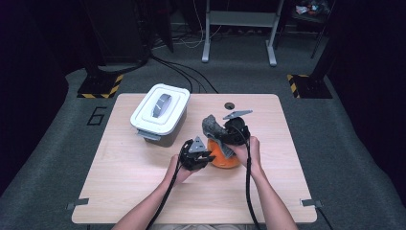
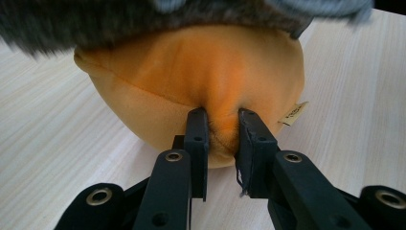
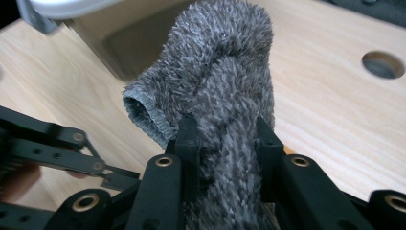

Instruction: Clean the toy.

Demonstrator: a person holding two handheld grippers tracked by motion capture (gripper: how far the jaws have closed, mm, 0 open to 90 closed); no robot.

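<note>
Table (image 1: pixel 143 191), light wood. Landmark: white-lidded bin (image 1: pixel 159 114) at the table's far left part, lid on, handle down.

Orange plush ball (image 1: pixel 224 155) sits on the tabletop to the right of the bin and nearer the person, well apart from it. Its round body rests on the wood; a small cloth tag juts from its side in the left gripper view.

Grey fuzzy sleeve (image 3: pixel 225 96) lies over the top of the ball on the side toward the bin. Long axis runs from the ball up and away toward the table's far edge; its open hemmed mouth points up and toward the bin.

Left gripper (image 2: pixel 222 132): jaws narrow, pinching a fold of the orange fabric low on the ball's near side. Reads as an anchor, keeping the ball pinned to the table.

Right gripper (image 3: pixel 225 139): jaws clamped on the sleeve's mid-length, pile bulging between them. Grip sits above the ball, likely so the sleeve can be peeled off lengthwise while the ball is held.
</note>
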